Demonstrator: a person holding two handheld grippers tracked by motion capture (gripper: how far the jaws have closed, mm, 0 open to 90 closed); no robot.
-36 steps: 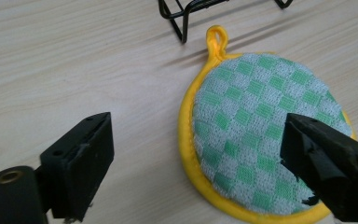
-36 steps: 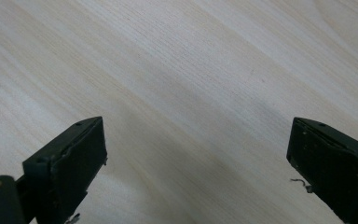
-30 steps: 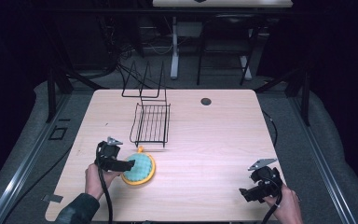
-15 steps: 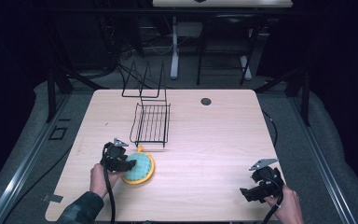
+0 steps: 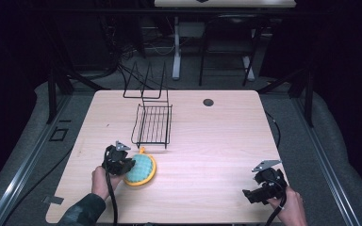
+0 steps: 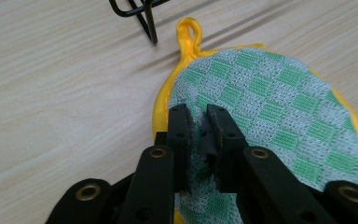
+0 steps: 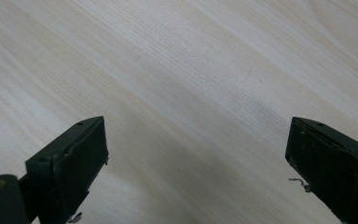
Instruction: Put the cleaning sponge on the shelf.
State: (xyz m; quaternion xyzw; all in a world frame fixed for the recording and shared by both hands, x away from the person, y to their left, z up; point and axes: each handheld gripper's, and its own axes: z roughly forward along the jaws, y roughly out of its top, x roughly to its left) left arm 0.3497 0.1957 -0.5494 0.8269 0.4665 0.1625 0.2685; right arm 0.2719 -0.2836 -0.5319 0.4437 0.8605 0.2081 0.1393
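A round pot holder (image 5: 140,170) (image 6: 270,107), green-and-white checked with a yellow rim and a yellow loop (image 6: 189,32), lies on the wooden table near its front left. My left gripper (image 5: 122,165) (image 6: 199,122) is shut on the pot holder's near edge, and the cloth bunches between its jaws. My right gripper (image 5: 254,195) (image 7: 196,163) hovers low over bare wood at the front right. Its jaws stand wide apart with nothing between them.
A black wire rack (image 5: 152,123) lies just beyond the pot holder, one foot (image 6: 148,25) near the loop. A second wire stand (image 5: 143,84) sits at the table's far edge. A round cable hole (image 5: 208,102) is at the back.
The left gripper has slid a little right and toward the front onto the pot holder's edge and closed on it. The right gripper has barely moved.
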